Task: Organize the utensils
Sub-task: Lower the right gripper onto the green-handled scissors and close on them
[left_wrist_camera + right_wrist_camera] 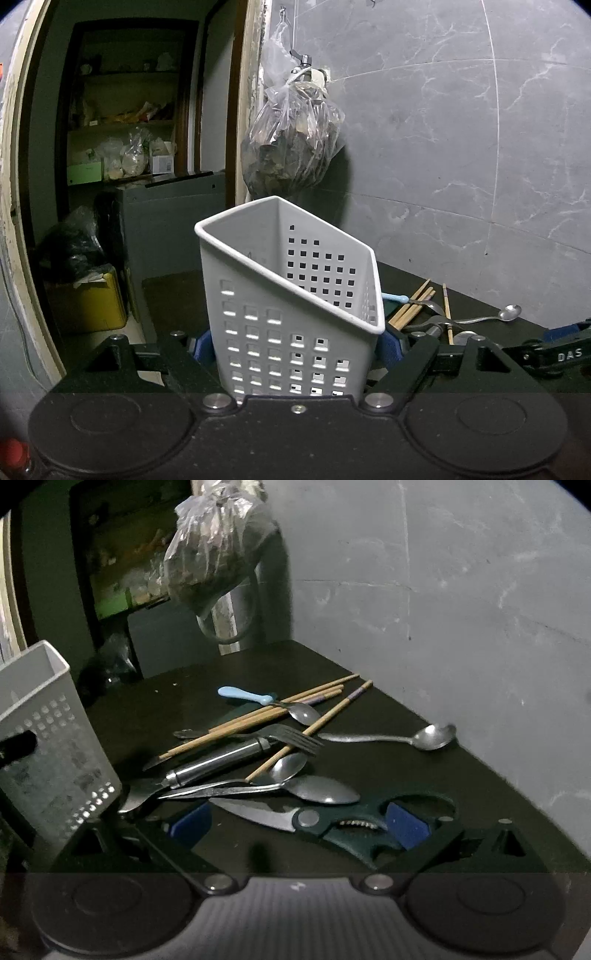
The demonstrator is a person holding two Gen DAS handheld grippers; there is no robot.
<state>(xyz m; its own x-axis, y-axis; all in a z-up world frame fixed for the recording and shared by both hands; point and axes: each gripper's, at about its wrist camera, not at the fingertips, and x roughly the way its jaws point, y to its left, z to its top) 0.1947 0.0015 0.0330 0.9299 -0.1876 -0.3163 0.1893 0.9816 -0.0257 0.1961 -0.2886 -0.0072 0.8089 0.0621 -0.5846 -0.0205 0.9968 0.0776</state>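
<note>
The right gripper (299, 825) hangs low over the dark table (388, 760) with its jaws spread wide and nothing between the blue pads (406, 825); one pad sits at the left of the wrist view and the other at the right, and the scissors (332, 821) lie directly across that gap. Their long axis runs nearly crosswise to the fingers: the blade points to the left pad, and the dark handles reach past the right one. Closing as the jaws now stand would, I judge, squeeze the scissors end to end, not across the narrow pivot, so a turn of the wrist looks needed before any pinch. Just beyond the scissors lies the heap: spoons (321, 790), a fork (291, 738), a steel handle (221, 758) and chopsticks (266, 716) crossed over one another, with a blue-handled spoon (243, 695) behind and a lone spoon (424, 736) apart, toward the wall. This hand is plainly the nearer one to all of them. The left gripper (295, 349) is closed on the white perforated caddy (291, 291), its blue pads pressed against both side walls low down. The caddy leans a little, its mouth open toward the utensils, which lie behind and to the right of it in the left wrist view.
</note>
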